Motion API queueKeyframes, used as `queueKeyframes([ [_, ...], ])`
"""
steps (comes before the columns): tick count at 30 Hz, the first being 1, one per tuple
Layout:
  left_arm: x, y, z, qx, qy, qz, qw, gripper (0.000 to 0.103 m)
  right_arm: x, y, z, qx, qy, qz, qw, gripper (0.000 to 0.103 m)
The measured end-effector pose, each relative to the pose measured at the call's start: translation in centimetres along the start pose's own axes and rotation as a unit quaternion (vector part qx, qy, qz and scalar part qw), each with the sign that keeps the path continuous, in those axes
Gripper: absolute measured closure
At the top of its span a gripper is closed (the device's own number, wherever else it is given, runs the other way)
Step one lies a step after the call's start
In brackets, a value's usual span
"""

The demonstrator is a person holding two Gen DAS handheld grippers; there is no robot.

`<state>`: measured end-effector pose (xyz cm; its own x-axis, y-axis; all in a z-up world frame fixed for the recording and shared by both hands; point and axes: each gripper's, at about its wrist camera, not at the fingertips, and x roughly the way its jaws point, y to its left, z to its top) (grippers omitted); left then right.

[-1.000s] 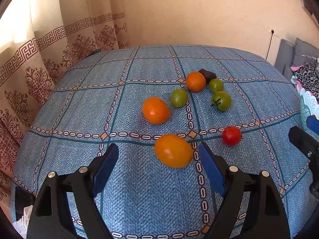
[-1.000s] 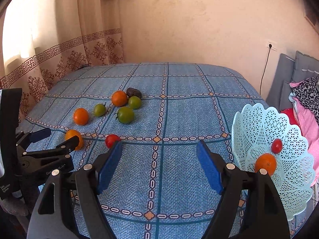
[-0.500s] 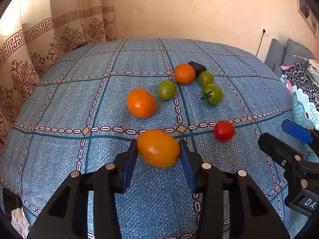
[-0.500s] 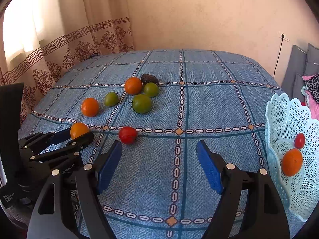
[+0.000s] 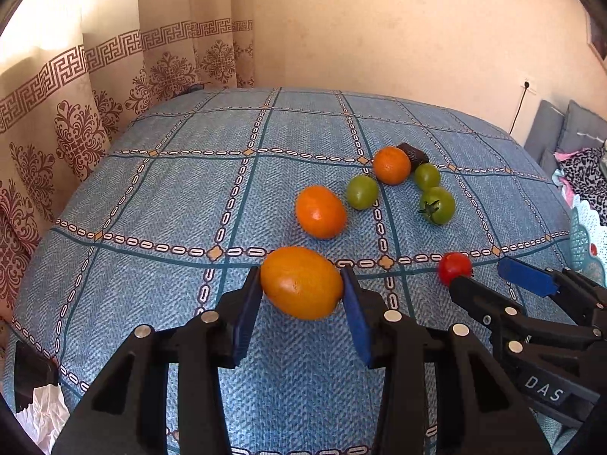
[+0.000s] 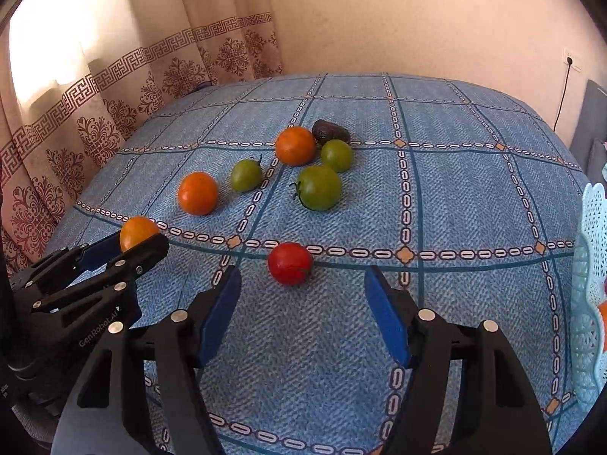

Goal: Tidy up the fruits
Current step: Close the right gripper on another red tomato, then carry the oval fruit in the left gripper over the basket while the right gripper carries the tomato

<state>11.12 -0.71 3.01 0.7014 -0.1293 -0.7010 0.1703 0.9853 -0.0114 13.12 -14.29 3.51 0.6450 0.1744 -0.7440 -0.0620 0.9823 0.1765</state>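
My left gripper (image 5: 302,292) is shut on an oval orange-yellow fruit (image 5: 301,282), with both blue pads pressing its sides just over the blue checked cloth (image 5: 182,204). In the right wrist view that fruit (image 6: 137,230) shows at the left. The jaws of my right gripper (image 6: 302,271) are closing. A red tomato (image 6: 290,263) lies at their tips, a little left of centre, and neither pad touches it. Two oranges (image 6: 197,193) (image 6: 295,146), three green tomatoes (image 6: 318,187) and a dark fruit (image 6: 330,131) lie farther back.
A pale blue lattice basket (image 6: 593,227) stands at the cloth's right edge with an orange fruit partly showing in it. A patterned curtain (image 5: 76,121) hangs on the left and a wall stands behind. Crumpled white paper (image 5: 41,409) lies at the near left.
The left jaws have closed on the orange-yellow fruit and hold it. My right gripper has moved down and left to the red tomato, and its jaws have narrowed.
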Motion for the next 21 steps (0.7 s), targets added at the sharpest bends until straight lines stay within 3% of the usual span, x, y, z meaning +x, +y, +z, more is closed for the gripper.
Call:
queueKeyframes([
  [13, 0.3, -0.1, -0.1, 0.002, 0.004, -0.002, 1.0, 0.06, 2.0, 0.5, 0.4, -0.014, 0.007, -0.003, 1.0, 0.074],
  [21, 0.1, -0.3, -0.2, 0.005, 0.002, -0.007, 1.0, 0.06, 0.9, 0.2, 0.0, 0.001, 0.001, 0.004, 1.0, 0.075],
])
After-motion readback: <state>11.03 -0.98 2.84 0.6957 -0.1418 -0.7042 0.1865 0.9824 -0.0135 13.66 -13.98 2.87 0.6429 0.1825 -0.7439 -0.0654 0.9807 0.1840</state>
